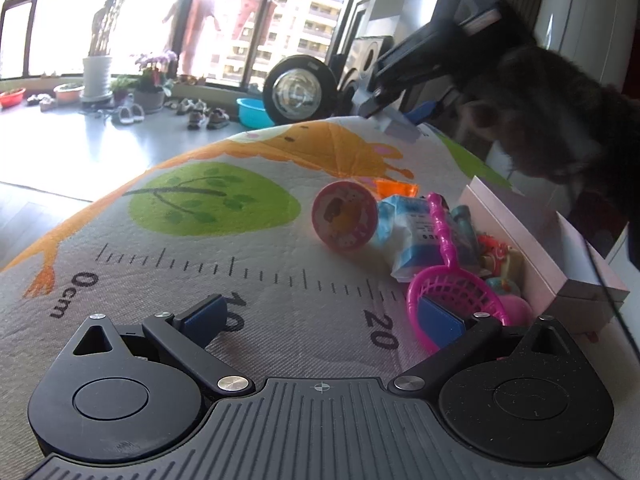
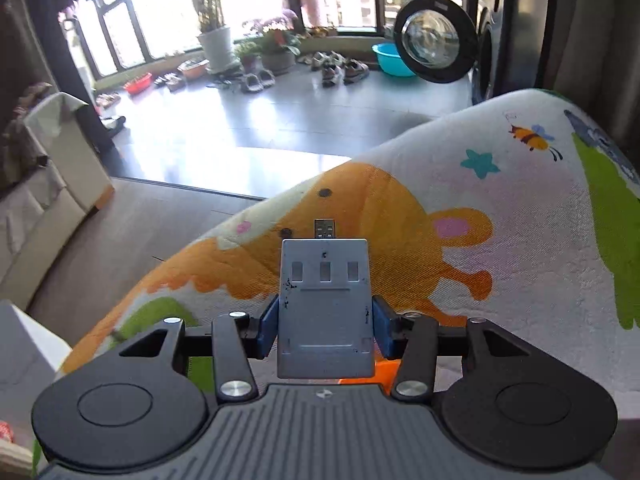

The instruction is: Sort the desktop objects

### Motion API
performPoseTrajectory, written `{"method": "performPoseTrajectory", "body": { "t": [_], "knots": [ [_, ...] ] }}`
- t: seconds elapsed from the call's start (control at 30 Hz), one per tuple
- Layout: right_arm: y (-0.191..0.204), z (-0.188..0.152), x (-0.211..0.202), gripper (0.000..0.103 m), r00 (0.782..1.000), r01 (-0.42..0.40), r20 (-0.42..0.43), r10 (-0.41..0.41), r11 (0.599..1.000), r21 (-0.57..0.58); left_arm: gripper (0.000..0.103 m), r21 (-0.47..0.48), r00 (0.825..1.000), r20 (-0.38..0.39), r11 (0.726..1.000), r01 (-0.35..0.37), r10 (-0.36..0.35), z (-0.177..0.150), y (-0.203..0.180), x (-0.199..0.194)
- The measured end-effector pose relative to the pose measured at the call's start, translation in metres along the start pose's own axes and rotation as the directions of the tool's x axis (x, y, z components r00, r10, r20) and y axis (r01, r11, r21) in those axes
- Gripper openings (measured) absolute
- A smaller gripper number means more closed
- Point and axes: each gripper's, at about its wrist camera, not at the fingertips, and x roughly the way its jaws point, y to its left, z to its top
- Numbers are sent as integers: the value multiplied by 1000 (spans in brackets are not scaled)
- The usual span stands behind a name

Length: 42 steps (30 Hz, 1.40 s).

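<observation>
Flat grey USB adapter (image 2: pixel 326 304), scuffed, plug forward

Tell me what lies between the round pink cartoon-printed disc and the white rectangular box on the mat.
In the left wrist view, a blue-and-white wrapped packet, a pink plastic scoop and small toys lie between the pink disc and the white box.

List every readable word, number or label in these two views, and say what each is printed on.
"0cm" on the play mat, at the start of its printed ruler.
"10" on the same ruler, partly hidden by the left gripper.
"20" further along the ruler.
Print on the blue-and-white packet: too small to read.
Mark on the grey USB card reader: unreadable.
</observation>
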Motion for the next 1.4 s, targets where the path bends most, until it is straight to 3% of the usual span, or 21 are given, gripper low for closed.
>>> {"method": "performPoseTrajectory", "body": {
  "t": [0.17, 0.33, 0.4, 0.5, 0.57, 0.6, 0.63, 0.67, 0.7, 0.77, 0.83, 0.87, 1.0, 1.1, 1.23, 1.33, 1.4],
  "knots": [
    [7, -88, -108, 47, 995, -95, 27, 97, 993, -67, 103, 98, 999, -10, 995, 34, -33, -5, -19, -4],
    [-10, -190, -147, 47, 992, -101, -78, 99, 995, -17, 103, 235, 997, -40, 969, 78, -71, -15, -56, -5],
    [-18, -220, -145, 47, 992, -60, -108, 60, 998, 9, 103, 270, 996, -53, 959, 87, -76, -17, -71, -3],
    [-26, -253, -144, 48, 992, 61, -105, -63, 998, -19, 103, 322, 995, -69, 943, 85, -67, -18, -89, 4],
    [-37, -258, -160, 49, 996, 76, -46, -76, 997, -13, 103, 363, 997, -69, 929, 66, -44, -19, -98, 7],
    [-42, -257, -171, 57, 997, 73, -1, -73, 997, 0, 103, 377, 997, -70, 924, 57, -33, -19, -99, 8],
    [-51, -254, -183, 72, 994, 86, 65, -87, 996, 21, 103, 385, 997, -72, 922, 49, -22, -19, -101, 10],
    [-59, -250, -194, 78, 985, 109, 126, -114, 993, 46, 103, 388, 997, -76, 921, 41, -13, -19, -102, 12],
    [-69, -247, -203, 85, 971, 143, 184, -155, 987, 75, 103, 389, 997, -81, 921, 34, -3, -19, -103, 16],
    [-90, -237, -205, 86, 929, 245, 249, -274, 959, 141, 103, 391, 996, -87, 920, 18, 17, -17, -106, 24],
    [-115, -229, -195, 86, 893, 328, 243, -378, 918, 223, 103, 403, 996, -78, 915, -14, 50, -14, -108, 31],
    [-128, -225, -186, 86, 888, 342, 223, -403, 901, 267, 103, 412, 995, -67, 910, -38, 72, -11, -108, 34],
    [-159, -220, -156, 89, 930, 258, 146, -336, 883, 392, 103, 438, 984, -9, 885, -157, 179, -2, -95, 39],
    [-153, -219, -146, 92, 926, 250, 167, -339, 881, 402, 103, 419, 971, 8, 881, -218, 237, 7, -78, 37],
    [-148, -223, -146, 90, 951, 138, 206, -229, 915, 379, 103, 378, 985, 18, 911, -166, 173, 16, -74, 20],
    [-124, -230, -160, 90, 933, 177, 256, -252, 942, 284, 103, 362, 999, -17, 932, -26, 35, 17, -87, 9],
    [-108, -241, -174, 90, 930, 173, 284, -233, 960, 222, 103, 369, 998, -50, 928, 54, -38, 13, -102, 10]
  ]
}}
